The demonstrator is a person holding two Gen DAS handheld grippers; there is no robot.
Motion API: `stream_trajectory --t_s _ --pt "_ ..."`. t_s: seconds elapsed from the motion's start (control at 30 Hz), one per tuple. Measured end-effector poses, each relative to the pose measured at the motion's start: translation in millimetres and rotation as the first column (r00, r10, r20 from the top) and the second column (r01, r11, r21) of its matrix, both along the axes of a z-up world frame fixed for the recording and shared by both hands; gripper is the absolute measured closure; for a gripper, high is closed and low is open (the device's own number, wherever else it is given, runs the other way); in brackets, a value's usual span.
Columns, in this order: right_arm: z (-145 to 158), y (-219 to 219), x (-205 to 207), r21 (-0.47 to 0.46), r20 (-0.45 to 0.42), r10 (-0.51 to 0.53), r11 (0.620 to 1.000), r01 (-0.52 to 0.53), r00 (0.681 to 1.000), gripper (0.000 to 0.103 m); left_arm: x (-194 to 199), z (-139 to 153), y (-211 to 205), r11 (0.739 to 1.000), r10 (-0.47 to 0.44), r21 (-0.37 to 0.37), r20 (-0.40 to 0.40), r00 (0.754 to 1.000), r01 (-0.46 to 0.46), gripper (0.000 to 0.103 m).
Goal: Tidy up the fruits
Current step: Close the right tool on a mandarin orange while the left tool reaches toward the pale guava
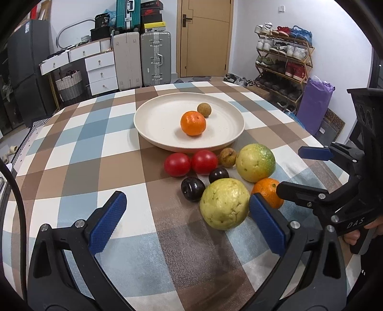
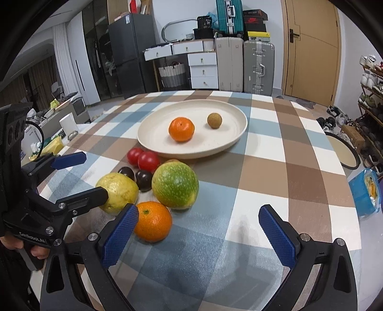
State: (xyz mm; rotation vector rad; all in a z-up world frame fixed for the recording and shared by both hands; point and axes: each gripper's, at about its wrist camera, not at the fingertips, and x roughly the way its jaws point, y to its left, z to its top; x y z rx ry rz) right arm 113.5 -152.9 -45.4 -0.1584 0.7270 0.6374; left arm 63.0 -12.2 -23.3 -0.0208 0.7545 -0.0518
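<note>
Two fruits sit on the plate (image 1: 153,134) at twelve o'clock; my left claw (image 1: 188,222) and right claw (image 2: 198,235) hang spread, framing the orange (image 2: 153,221) at ten for pickup.

A checked cloth (image 1: 100,153) is spread over the table. Behind it, two suitcases (image 1: 142,59) are stood upright beside a wooden door (image 1: 203,40), with a teal case (image 1: 128,13) and boxes (image 1: 150,14) stacked above. White drawers (image 1: 100,71) and a woven basket (image 1: 69,83) are seen at the left, a shoe rack (image 1: 282,59) at the right
</note>
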Motion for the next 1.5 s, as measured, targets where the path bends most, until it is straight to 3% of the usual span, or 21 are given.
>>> stream_trajectory --t_s 0.3,0.4,0.63,0.8,0.9,1.1,1.27,1.5 --pt "-3.8 2.5 -2.3 -0.013 -0.055 0.056 0.998 -0.057 0.997 0.002 2.0 -2.0 0.2 0.999 -0.025 -0.021 -0.018 1.0 0.024 0.001" --pt "-4.3 6.7 -4.9 -0.007 -0.073 0.084 0.996 -0.085 0.994 0.008 2.8 -2.4 5.2 0.999 -0.015 -0.039 -0.021 1.0 0.014 0.001" --pt "-13.0 21.7 -10.8 -0.019 -0.113 0.136 0.99 -0.139 0.984 0.036 2.5 -2.7 2.4 0.998 -0.046 -0.049 -0.023 0.999 0.045 0.004" --pt "-15.6 27.1 -12.4 -0.018 -0.119 0.155 0.987 -0.158 0.981 0.047 3.1 -3.7 -2.1 0.997 -0.07 -0.046 -0.029 0.997 0.068 0.01" --pt "-15.1 26.5 -12.4 0.004 -0.129 0.176 0.984 -0.177 0.976 0.061 4.3 -5.2 -2.4 0.995 -0.083 -0.061 -0.04 0.996 0.08 0.018" --pt "-11.1 24.4 -15.4 0.007 -0.117 0.187 0.982 -0.187 0.975 0.062 5.8 -8.3 -6.2 0.991 -0.113 -0.082 -0.057 0.992 0.109 0.03" --pt "-8.2 19.0 -13.7 0.012 -0.112 0.173 0.985 -0.173 0.978 0.062 8.1 -10.6 -14.1 0.985 -0.151 -0.098 -0.07 0.986 0.144 0.057" --pt "-3.9 11.9 -12.4 0.031 -0.104 0.162 0.987 -0.16 0.981 0.062 5.8 -9.1 -13.5 0.984 -0.145 -0.116 -0.055 0.988 0.138 0.057"
